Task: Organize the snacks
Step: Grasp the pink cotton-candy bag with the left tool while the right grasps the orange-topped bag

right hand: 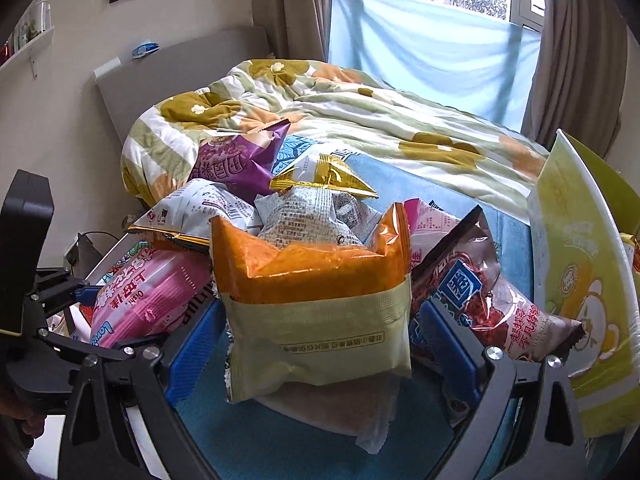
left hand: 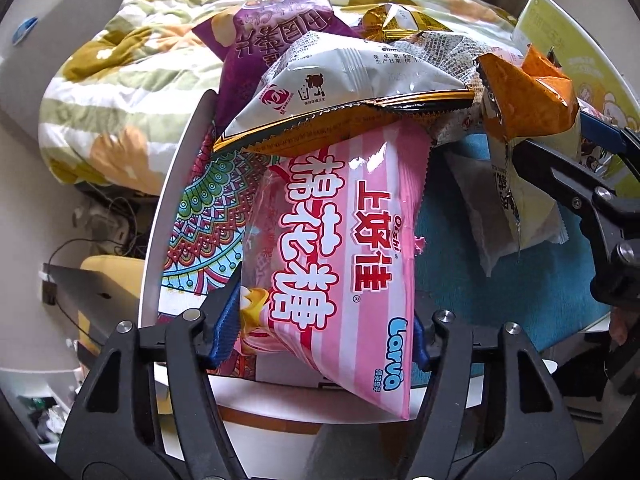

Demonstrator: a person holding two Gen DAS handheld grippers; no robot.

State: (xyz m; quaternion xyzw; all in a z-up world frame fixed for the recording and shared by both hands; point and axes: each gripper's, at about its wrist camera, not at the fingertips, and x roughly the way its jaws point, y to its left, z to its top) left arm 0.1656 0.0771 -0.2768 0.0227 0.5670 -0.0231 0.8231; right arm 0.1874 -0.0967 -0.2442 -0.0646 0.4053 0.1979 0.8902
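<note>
Pink marshmallow bag (left hand: 336,264), on the snack pile's near edge, sits pinched between left gripper (left hand: 320,332) pads: light, puffy, slippery film; grip mid-body. Right gripper (right hand: 320,344) brackets orange-and-cream packet (right hand: 316,300); contact unclear.

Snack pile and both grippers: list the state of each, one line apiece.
Left gripper: shut on the pink marshmallow bag.
Pink marshmallow bag: sealed, puffy, clamped across its lower part.
Right gripper: shut on the orange and cream packet.
Orange and cream packet: sealed, upright, its orange top crumpled.
Purple chip bag: sealed, leaning at the back of the pile.
</note>
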